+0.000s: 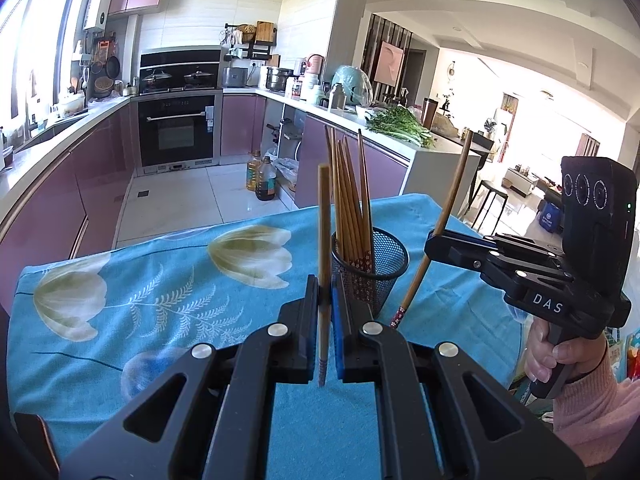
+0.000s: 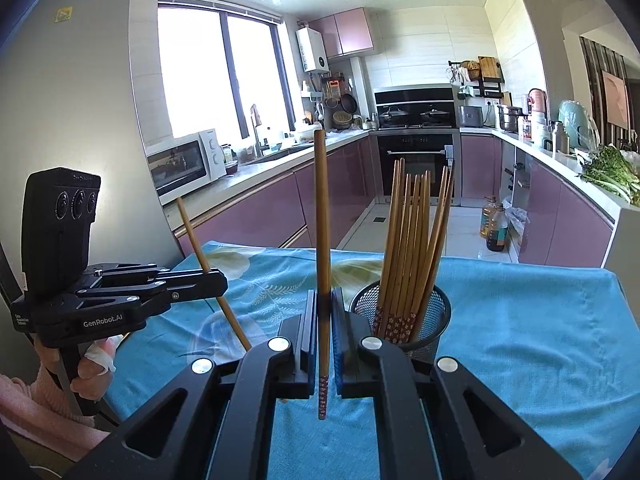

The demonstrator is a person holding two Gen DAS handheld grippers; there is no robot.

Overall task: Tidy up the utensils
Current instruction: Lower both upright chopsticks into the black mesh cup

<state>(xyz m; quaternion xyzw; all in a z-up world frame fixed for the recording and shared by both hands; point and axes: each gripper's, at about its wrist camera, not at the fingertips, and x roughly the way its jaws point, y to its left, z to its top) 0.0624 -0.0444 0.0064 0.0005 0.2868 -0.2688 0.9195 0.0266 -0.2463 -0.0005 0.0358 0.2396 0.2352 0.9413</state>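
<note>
A home kitchen: mauve cabinets [image 2: 256,216] run under pale counters, with a built-in oven [image 1: 176,134], lidded pots on the hob [image 1: 176,78], a microwave [image 2: 182,168], a wall water heater [image 2: 312,50] and leafy greens [image 1: 400,124]; a living room opens beyond.

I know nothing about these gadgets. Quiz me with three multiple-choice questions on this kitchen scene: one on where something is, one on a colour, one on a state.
1. Where do most chopsticks stand?
A. in the mesh cup
B. flat on the cloth
C. in the sink

2. What colour is the tablecloth?
A. red
B. blue with flowers
C. plain white

3. What is the left gripper doing?
A. hanging open
B. clamping one chopstick
C. holding a spoon

Answers: 1 A, the bundle rises from the cup. 2 B, pale flowers on blue. 3 B, its pads pinch an upright stick.
</note>
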